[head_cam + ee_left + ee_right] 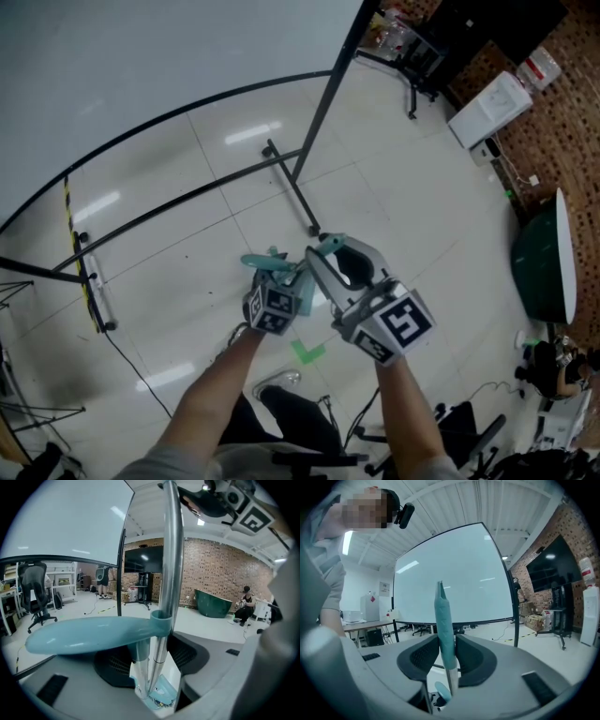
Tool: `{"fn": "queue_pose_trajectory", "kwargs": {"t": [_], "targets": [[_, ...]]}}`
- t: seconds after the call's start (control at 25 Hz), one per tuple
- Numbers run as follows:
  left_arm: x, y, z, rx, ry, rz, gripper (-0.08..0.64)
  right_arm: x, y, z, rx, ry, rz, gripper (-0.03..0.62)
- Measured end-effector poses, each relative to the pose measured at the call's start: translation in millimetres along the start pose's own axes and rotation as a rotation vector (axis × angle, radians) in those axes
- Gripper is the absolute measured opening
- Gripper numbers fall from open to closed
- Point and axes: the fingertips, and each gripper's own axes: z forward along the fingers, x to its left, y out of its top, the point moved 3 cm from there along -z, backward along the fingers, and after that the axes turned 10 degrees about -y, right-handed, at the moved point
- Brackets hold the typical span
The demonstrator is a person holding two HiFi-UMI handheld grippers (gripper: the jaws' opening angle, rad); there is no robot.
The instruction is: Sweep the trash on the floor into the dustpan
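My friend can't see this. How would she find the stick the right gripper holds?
Start at the big whiteboard. In front of it, the right gripper pinches an upright stick: blue-green on top, bare metal below, unlike the dark pads beside it.

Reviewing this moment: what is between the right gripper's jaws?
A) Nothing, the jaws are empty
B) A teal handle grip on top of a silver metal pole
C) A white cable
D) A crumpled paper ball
B: in the right gripper view, the right gripper has its jaws closed on the teal handle grip, with the silver metal pole running down below it.
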Motion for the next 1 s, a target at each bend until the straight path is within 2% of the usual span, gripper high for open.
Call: {"fn": "queue_pose_trajectory", "kwargs": {"t": [0.28, 0.56, 0.72, 0.8, 1.0], "targets": [[0.9, 4.3, -6.3, 0.01, 0.002, -0.001, 0.217, 5.5, -0.3, 0.9, 0.016, 0.146, -0.008, 0.115], [4.9, -1.6, -2.8, 0.012, 0.002, 0.02, 0.208, 7.0, -0.9, -1.0, -0.001, 0.207, -0.011, 0.117], [5.9, 0.0, -3.7, 0.023, -0.016, 0.017, 0.198, 9.1, -2.0, 0.7, 0.009, 0.229, -0.021, 0.118], [6.0, -1.1, -4.4, 0.029, -0.013, 0.013, 0.17, 10.8, -2.1, 1.1, 0.007, 0.234, -0.022, 0.12], [6.6, -4.0, -0.9, 0.03, -0.01, 0.009, 0.176, 7.1, -2.1, 3.7, 0.003, 0.194, -0.026, 0.12]]}}
